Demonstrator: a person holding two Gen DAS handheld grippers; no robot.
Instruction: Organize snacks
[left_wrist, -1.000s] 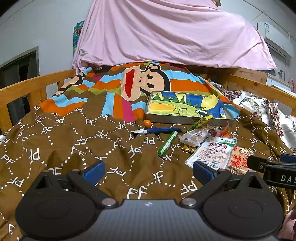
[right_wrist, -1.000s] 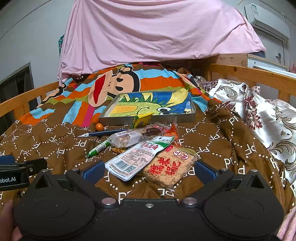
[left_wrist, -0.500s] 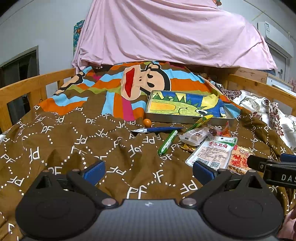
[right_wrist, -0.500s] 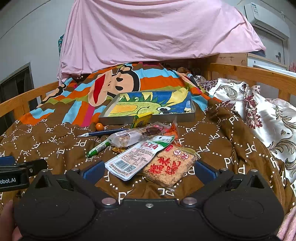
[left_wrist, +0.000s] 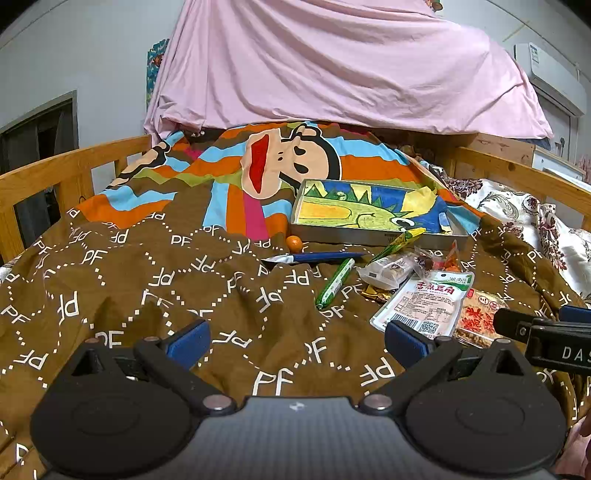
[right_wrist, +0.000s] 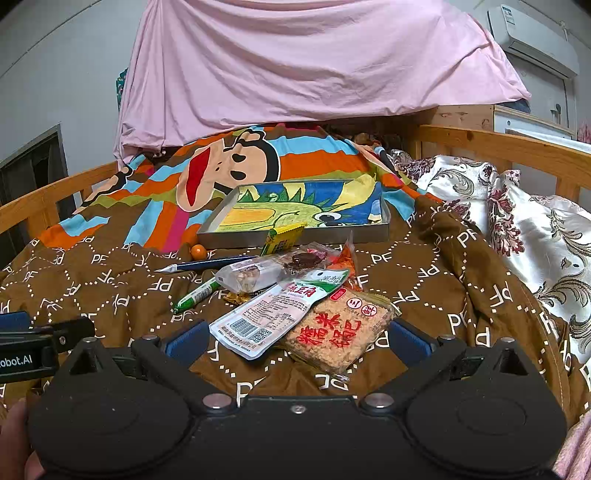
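Observation:
Snack packets lie in a heap on a brown blanket: a white tofu packet (right_wrist: 275, 308) (left_wrist: 424, 301), an orange rice-cake packet (right_wrist: 338, 326) (left_wrist: 478, 319), a clear pastry packet (right_wrist: 255, 275) (left_wrist: 388, 269), a green sausage stick (left_wrist: 334, 284) (right_wrist: 195, 295), a dark blue stick (left_wrist: 321, 256) (right_wrist: 210, 264), a yellow-green packet (right_wrist: 282, 238) and a small orange ball (left_wrist: 294, 243) (right_wrist: 198, 251). Behind them sits a shallow metal tray (left_wrist: 369, 236) (right_wrist: 295, 238) with a dinosaur picture. My left gripper (left_wrist: 295, 338) is open over bare blanket, left of the heap. My right gripper (right_wrist: 295, 338) is open just short of the rice-cake packet.
Wooden bed rails (left_wrist: 55, 173) (right_wrist: 509, 147) run along both sides. A striped cartoon monkey blanket (left_wrist: 280, 166) and a pink sheet (right_wrist: 295, 62) rise behind the tray. A floral quilt (right_wrist: 535, 221) lies at the right. A hand (right_wrist: 14, 443) shows at the lower left.

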